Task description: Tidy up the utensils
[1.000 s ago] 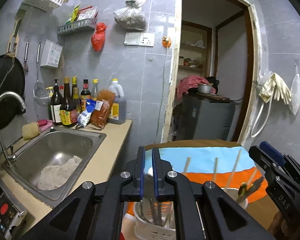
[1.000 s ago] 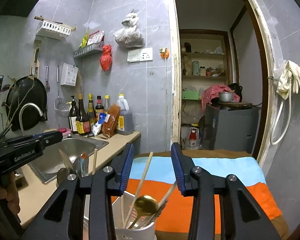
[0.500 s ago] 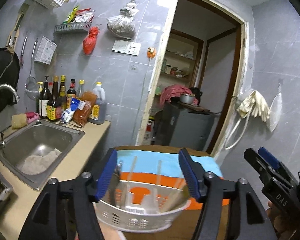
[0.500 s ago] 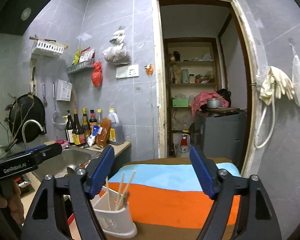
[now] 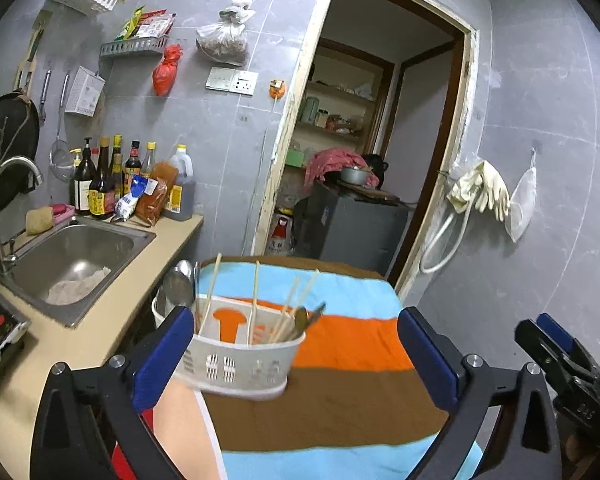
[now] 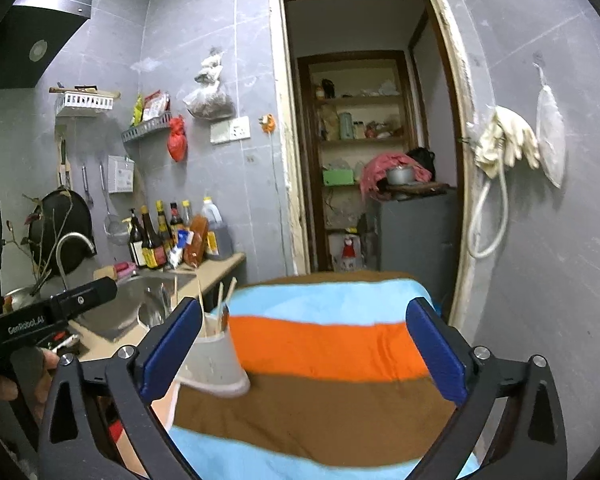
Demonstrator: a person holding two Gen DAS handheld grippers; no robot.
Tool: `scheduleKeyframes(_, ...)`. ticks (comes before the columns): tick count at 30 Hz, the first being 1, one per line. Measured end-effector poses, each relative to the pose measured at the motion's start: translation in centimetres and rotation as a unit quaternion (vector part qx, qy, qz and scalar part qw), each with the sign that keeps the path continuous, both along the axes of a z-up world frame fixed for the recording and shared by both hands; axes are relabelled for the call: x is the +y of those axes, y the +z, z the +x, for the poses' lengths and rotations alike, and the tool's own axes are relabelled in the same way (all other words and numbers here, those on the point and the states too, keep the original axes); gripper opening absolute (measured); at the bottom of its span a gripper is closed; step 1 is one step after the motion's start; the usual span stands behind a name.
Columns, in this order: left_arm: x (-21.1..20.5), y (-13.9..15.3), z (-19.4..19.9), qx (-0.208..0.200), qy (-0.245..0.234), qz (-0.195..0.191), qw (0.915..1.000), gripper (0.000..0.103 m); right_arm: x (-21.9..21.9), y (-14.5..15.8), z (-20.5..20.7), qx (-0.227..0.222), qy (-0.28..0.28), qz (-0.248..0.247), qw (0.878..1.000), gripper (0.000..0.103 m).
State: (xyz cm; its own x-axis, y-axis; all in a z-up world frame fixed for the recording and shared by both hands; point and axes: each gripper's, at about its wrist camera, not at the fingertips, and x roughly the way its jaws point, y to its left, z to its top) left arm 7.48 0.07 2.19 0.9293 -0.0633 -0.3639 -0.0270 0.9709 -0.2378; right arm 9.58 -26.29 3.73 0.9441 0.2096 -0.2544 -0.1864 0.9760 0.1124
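Observation:
A white slotted utensil holder (image 5: 244, 364) stands on the striped cloth (image 5: 351, 344) at its left edge, with chopsticks (image 5: 256, 300), a spoon (image 5: 301, 318) and a ladle (image 5: 178, 288) upright in it. It also shows in the right wrist view (image 6: 214, 356). My left gripper (image 5: 296, 356) is wide open and empty, drawn back from the holder, which sits by its left finger. My right gripper (image 6: 303, 352) is wide open and empty, with the holder beside its left finger (image 6: 172, 348).
A steel sink (image 5: 72, 264) with a tap (image 5: 4, 204) is set in the counter at left, with sauce bottles (image 5: 108, 184) behind. A doorway (image 5: 359, 160) opens ahead onto a grey cabinet (image 5: 351, 232). Gloves (image 5: 479, 192) hang on the right wall.
Both grippers have opened wide and pulled back and up from the holder. The left gripper was shut a second ago and is now open and empty.

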Motion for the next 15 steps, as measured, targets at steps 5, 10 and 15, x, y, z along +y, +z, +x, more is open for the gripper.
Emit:
scheduleKeyframes(5, -1.4, -0.8, -2.1, 0.014, 0.004, 0.018, 0.9997, 0.102, -1.6, -1.2, -2.7, 0.020, -0.018, -0.005, 1.000, 0.101)
scheduleKeyframes(10, -2.0, -1.3, -4.0, 0.018, 0.009, 0.021, 0.9996, 0.102, -2.2, -2.3, -4.6, 0.029, -0.022, -0.005, 0.999, 0.101)
scheduleKeyframes(15, -2.0, -2.3, -5.8, 0.027, 0.019, 0.024, 0.9992, 0.102, -2.0, -3.3, -5.6, 0.041, -0.016, -0.008, 0.999, 0.101)
